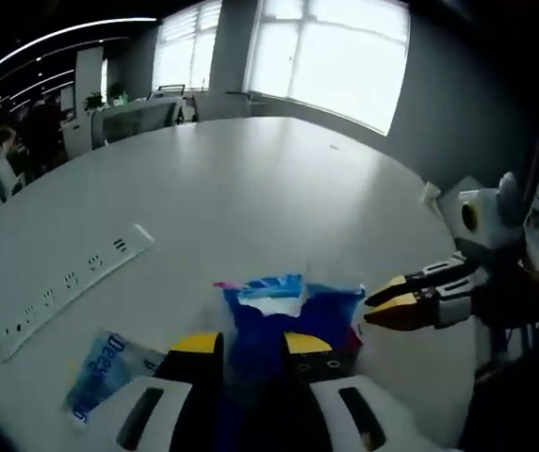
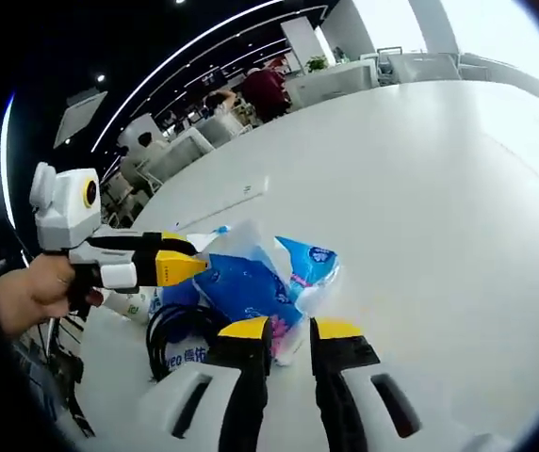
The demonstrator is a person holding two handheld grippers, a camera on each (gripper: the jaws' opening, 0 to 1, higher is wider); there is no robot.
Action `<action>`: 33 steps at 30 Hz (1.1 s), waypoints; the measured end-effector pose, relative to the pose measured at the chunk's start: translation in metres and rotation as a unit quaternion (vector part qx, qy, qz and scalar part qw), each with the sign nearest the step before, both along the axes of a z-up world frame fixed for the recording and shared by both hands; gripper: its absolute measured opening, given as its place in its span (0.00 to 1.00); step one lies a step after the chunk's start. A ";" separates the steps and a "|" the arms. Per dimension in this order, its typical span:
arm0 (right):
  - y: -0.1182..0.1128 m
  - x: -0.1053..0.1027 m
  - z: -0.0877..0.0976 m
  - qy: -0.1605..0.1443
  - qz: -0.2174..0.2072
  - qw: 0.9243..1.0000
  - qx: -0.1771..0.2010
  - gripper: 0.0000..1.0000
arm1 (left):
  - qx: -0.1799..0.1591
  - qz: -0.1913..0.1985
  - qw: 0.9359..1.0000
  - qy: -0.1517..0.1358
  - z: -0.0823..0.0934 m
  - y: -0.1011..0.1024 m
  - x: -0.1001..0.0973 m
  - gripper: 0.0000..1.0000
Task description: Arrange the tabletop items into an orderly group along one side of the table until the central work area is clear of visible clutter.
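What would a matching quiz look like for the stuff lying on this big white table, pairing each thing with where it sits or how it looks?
Things:
1. long white power strip
2. blue crinkly plastic tissue pack
3. coiled black cable
4. pale flat packet with blue lettering

Descriptions:
A. looped on the table beside the blue pack
B. lying apart on the bare tabletop, row of sockets facing up
C. just ahead of both pairs of yellow-tipped fingers
D. beside the left gripper, partly hidden behind it

Pairs: 1-B, 2-C, 3-A, 4-D
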State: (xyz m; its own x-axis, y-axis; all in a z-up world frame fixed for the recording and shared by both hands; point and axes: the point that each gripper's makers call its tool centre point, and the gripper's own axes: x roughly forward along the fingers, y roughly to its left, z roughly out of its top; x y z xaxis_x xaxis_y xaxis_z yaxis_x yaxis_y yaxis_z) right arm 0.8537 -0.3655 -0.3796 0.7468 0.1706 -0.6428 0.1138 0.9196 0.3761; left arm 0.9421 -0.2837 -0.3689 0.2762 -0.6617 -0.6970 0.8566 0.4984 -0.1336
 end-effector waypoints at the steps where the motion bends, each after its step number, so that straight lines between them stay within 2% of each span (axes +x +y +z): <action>1: 0.000 0.000 0.000 0.002 0.001 1.000 0.002 0.11 | 0.003 0.000 1.000 0.004 -0.003 0.000 -0.001 0.17; 3: 0.000 0.001 -0.002 0.006 0.004 1.000 0.003 0.10 | 0.005 0.004 1.000 -0.012 -0.002 0.000 0.002 0.13; 5: -0.002 0.001 -0.003 0.009 0.017 1.000 -0.016 0.07 | 0.004 0.000 1.000 -0.015 -0.001 -0.002 0.000 0.11; 9: -0.007 0.000 -0.002 0.009 0.018 0.999 -0.027 0.01 | 0.012 -0.015 0.999 -0.025 -0.002 -0.002 -0.002 0.00; 15: -0.016 -0.004 0.004 -0.005 0.020 0.999 -0.048 0.00 | 0.007 -0.025 0.999 -0.036 0.006 -0.002 -0.011 0.00; 20: -0.024 -0.002 0.011 -0.017 0.019 0.998 -0.059 0.00 | 0.000 -0.022 0.999 -0.030 0.008 -0.001 -0.015 0.00; 23: -0.030 0.001 0.022 -0.031 0.022 0.997 -0.073 0.00 | -0.004 -0.020 0.999 -0.025 0.012 -0.003 -0.018 0.00; 28: -0.049 0.002 0.035 -0.042 0.033 0.992 -0.110 0.00 | -0.030 -0.008 0.999 -0.021 0.026 -0.014 -0.024 0.00; 33: -0.070 0.001 0.036 -0.050 0.010 0.993 -0.111 0.00 | -0.048 -0.010 0.998 -0.026 0.033 -0.029 -0.031 0.00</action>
